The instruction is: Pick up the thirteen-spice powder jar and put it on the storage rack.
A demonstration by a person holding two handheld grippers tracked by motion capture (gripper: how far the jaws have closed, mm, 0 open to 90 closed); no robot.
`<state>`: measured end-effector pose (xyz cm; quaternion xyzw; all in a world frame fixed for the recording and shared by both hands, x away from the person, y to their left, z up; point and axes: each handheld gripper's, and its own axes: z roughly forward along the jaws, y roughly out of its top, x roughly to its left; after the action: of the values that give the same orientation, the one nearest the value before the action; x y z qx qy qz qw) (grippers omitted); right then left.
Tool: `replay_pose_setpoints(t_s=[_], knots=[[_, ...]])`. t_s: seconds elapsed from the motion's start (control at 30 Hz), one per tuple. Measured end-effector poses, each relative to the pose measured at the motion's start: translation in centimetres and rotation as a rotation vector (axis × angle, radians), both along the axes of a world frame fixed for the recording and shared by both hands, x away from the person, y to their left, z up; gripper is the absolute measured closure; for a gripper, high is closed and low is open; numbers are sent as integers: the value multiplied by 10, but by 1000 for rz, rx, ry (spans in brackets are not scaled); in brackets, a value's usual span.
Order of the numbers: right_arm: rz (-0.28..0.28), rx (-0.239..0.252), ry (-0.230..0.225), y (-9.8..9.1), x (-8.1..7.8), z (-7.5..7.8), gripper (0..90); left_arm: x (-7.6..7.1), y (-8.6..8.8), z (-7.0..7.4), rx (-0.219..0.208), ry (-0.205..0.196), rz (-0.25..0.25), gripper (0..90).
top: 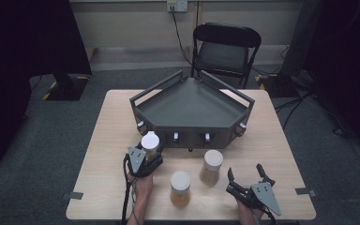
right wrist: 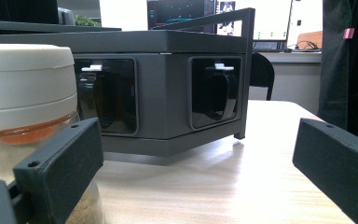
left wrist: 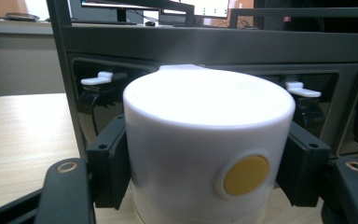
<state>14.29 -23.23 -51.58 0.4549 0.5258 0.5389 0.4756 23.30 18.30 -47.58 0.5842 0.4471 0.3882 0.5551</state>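
Left gripper clamped on a white-lidded jar, right gripper spread wide and empty.

Low in the frame, my right gripper (top: 246,178) rests at the lower right, jaws gaping with nothing between them, likely waiting its turn. Just above, two jars (top: 180,188) of brownish stuff stand upright near bottom centre. My left gripper (top: 146,157) squeezes a third jar (left wrist: 208,144) by its white lid from both sides, holding it upright, long axis vertical, yellow dot facing me. I judge it is bound for the dark tray (top: 192,110) just behind it, mid-frame. An empty chair (top: 225,47) sits at the top.
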Motion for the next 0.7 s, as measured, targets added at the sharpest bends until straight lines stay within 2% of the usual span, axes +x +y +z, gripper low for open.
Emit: replay_pose_setpoints(t_s=[0.13,0.27,0.37,0.47,0.7], knots=[[1,0,0,0,0,0,4,-2,2,4,-5,-5,-5,309],[0,0,0,0,0,0,4,-3,5,11,-37,4,-14,309],[1,0,-1,0,0,0,3,-5,5,18,-19,-5,-20,309],[0,0,0,0,0,0,4,-5,6,22,-25,2,-24,309],[-1,0,0,0,0,0,4,-9,7,33,-13,-31,-46,310]])
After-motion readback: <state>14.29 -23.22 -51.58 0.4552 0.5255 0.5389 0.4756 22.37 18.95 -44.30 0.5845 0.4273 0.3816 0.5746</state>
